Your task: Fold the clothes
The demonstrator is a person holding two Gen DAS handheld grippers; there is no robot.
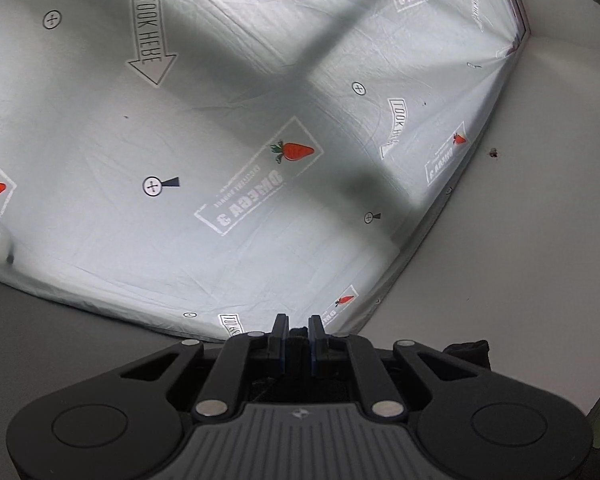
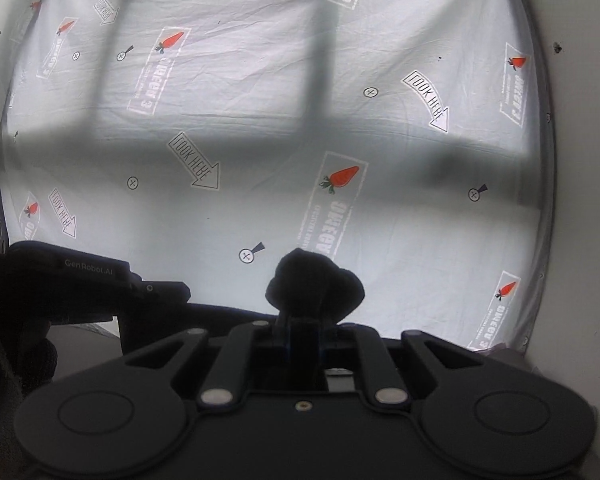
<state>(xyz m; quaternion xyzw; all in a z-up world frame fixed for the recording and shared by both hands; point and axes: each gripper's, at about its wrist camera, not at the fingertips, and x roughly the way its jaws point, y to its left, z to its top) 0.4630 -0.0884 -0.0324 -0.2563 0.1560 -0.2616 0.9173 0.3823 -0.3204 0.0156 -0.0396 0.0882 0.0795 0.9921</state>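
Observation:
My right gripper is shut on a bunch of black cloth that bulges above its fingertips, held up over the bed. My left gripper is nearly shut, with a thin bit of black cloth pinched between its fingers; more black cloth hangs at its right side. The left gripper's body shows at the left of the right wrist view, level with the right gripper. The rest of the garment is hidden below both grippers.
A pale sheet printed with carrots and "LOOK HERE" arrows covers the bed below. The bed's edge runs along the right, with white floor or wall beyond. Dark bar shadows cross the sheet.

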